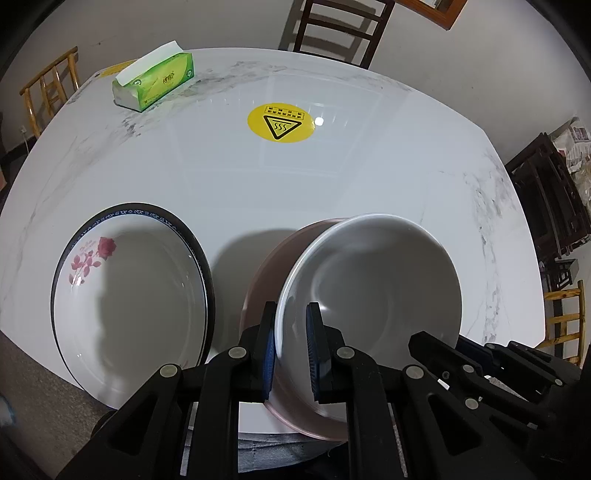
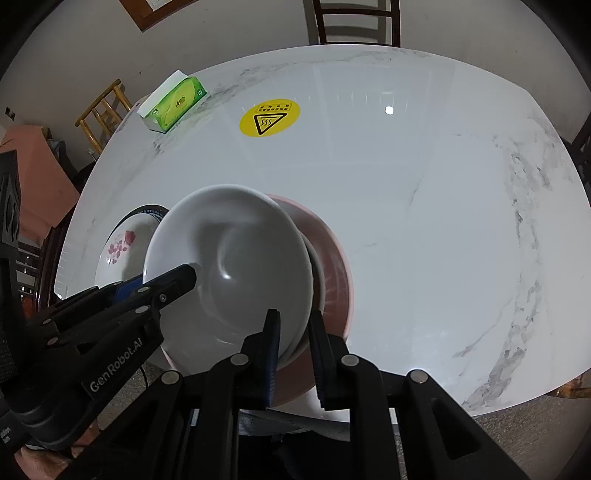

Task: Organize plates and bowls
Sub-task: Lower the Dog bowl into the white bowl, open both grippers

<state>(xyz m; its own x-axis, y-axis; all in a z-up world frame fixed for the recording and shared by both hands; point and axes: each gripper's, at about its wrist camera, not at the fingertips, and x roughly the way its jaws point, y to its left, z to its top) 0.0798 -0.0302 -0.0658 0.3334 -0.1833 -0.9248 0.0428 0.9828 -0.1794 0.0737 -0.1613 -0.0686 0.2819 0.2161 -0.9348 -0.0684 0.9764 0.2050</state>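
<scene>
a home dining room: marble table (image 1: 332,177), wooden chairs (image 1: 340,29), tissue box (image 1: 155,79)

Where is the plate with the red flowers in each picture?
Left wrist view: the flowered plate fills the lower left, lying on the table, left of the white bowl.
Right wrist view: the flowered plate shows at the middle left, partly hidden behind the white bowl.
Shared landmark: the yellow warning sticker, farther back on the table in both.

Glossy marble-look table (image 1: 332,192); glazed white bowl (image 1: 388,280); wooden chair (image 1: 340,29).
</scene>
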